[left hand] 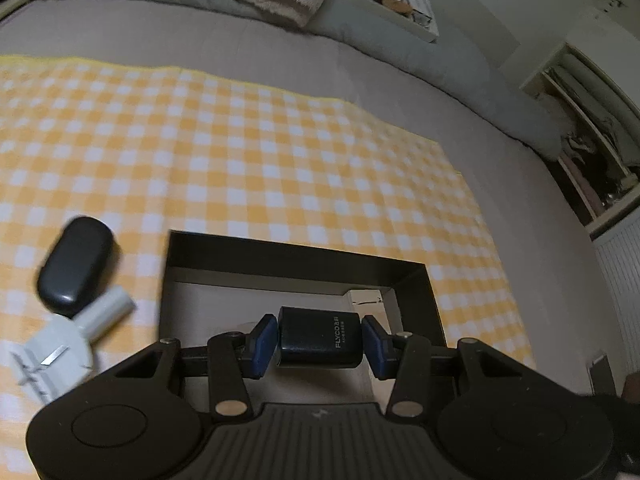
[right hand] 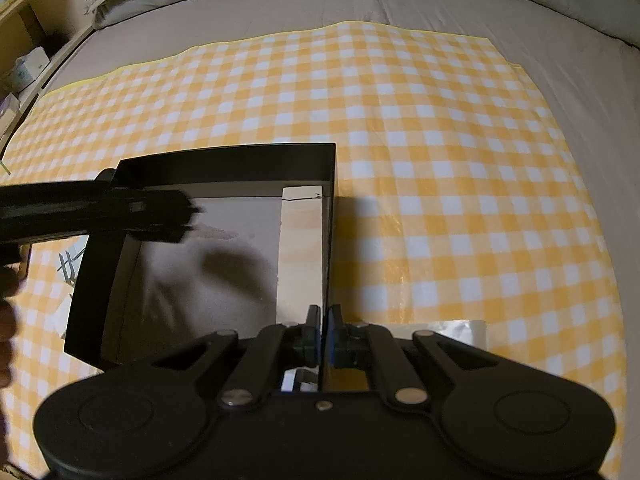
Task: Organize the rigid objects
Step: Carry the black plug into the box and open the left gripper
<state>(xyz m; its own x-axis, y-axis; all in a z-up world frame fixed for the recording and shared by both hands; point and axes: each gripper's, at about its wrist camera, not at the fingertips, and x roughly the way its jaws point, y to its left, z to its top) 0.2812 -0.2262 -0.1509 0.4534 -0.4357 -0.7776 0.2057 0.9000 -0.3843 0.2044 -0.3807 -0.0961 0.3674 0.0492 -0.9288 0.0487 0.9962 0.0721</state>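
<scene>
My left gripper (left hand: 319, 340) is shut on a small black block marked FLYCO (left hand: 320, 336), its blue pads pressing both sides. It hangs over the open black box (left hand: 296, 256), whose inside is pale. In the right wrist view the same gripper (right hand: 184, 216) is a blurred dark bar reaching in from the left over the box (right hand: 224, 160). My right gripper (right hand: 324, 332) is shut on the box's right wall near the front corner. A pale strip (right hand: 300, 248) lies along the inside of that wall.
A black oval case (left hand: 76, 264) and a white plastic piece (left hand: 68, 340) lie left of the box on the yellow checked cloth (right hand: 440, 160). A shiny pale sheet (right hand: 448, 332) lies right of the box. Grey bedding surrounds the cloth; a hand (right hand: 6, 320) shows at the left.
</scene>
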